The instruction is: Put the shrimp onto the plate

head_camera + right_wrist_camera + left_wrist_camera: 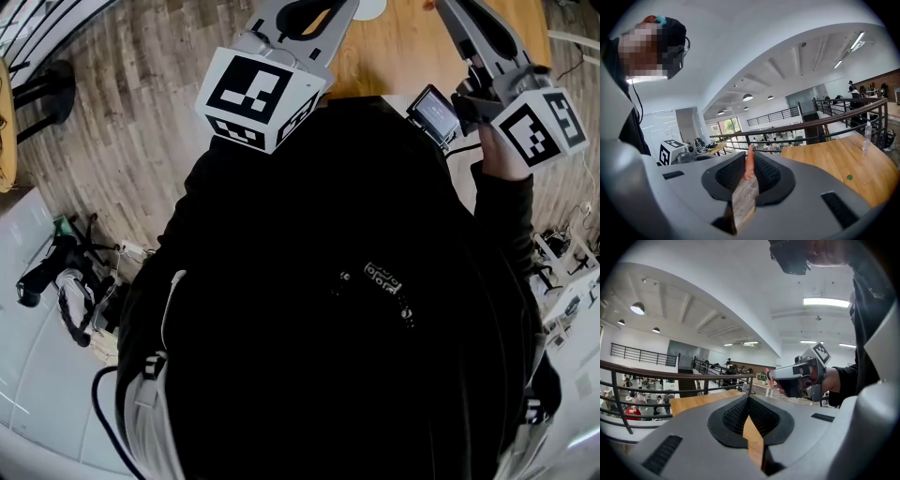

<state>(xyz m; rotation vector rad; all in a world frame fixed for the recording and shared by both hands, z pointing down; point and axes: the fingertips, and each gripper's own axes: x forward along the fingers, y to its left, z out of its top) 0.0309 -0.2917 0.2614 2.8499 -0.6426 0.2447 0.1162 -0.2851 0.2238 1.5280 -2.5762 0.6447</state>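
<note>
Okay, head view is mostly the person's black jacket (356, 309). It catches only the marker cubes and rear bodies of both grippers along the top edge, with the jaw tips cut off, so we read the jaws from the gripper views.

Right gripper (750, 154): jaws clamped on the shrimp (749, 164), a thin orange-pink piece pinched upright between the black ribbed pads (731, 173). Its tip pokes just above the jaw tips.

Left gripper (748, 398): jaws pressed together at the tips with nothing between them. Only the wooden table (701, 401) shows through the gap lower down.

Left gripper view also shows the right gripper from the side, at centre right. Right gripper view shows the left one's marker cube (670, 151) at lower left.

Table wood spreads wide across the lower right of the right gripper view, with a small green speck (850, 177) on it. A clear bottle (867, 136) stands near the far edge and a railing (825, 123) runs just behind.

A white rim (370, 7) sits on the table at the top edge of head view; we can't tell if it's the plate.
</note>
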